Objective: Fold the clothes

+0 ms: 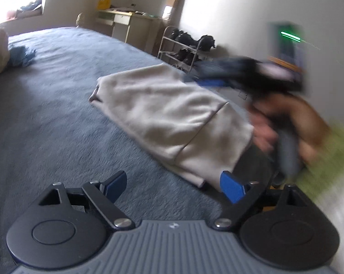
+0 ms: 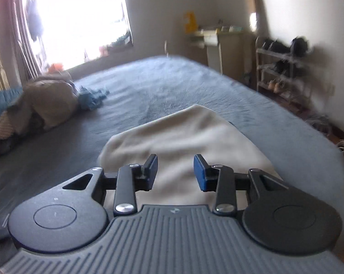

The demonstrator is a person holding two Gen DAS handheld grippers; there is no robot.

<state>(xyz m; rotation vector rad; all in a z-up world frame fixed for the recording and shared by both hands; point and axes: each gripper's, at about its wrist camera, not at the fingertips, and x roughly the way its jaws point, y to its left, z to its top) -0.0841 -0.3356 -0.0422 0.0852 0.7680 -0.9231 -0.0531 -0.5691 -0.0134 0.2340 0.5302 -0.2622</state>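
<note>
- The beige garment [image 1: 172,123], folded into a long band with a seam across it, lies on the blue-grey bed [image 1: 58,96], near the bed's right edge as the left wrist view shows it.
- One end of the garment reaches toward the middle of the bed; the other end lies at the near edge, just in front of the left gripper [image 1: 174,187].
- Left gripper: jaws spread wide, nothing between them; the blue pads sit above bare blanket and the garment's near corner, not pressing on it.
- Right gripper [image 2: 175,171]: jaws parted with a clear gap, no cloth pinched; the garment fills the view just beyond and beneath them.
- In the left wrist view the right gripper appears as a dark blur over the garment's far side, held by a blurred hand [image 1: 293,123] with a green sleeve behind it.
- A brown heap of clothes [image 2: 48,100] and a crumpled blue cloth [image 2: 92,98] lie well apart from the garment, toward the bed's far left side.
- Past the bed's far edge stand a pale desk [image 2: 220,45] and a shoe rack [image 2: 283,66] against the wall.
</note>
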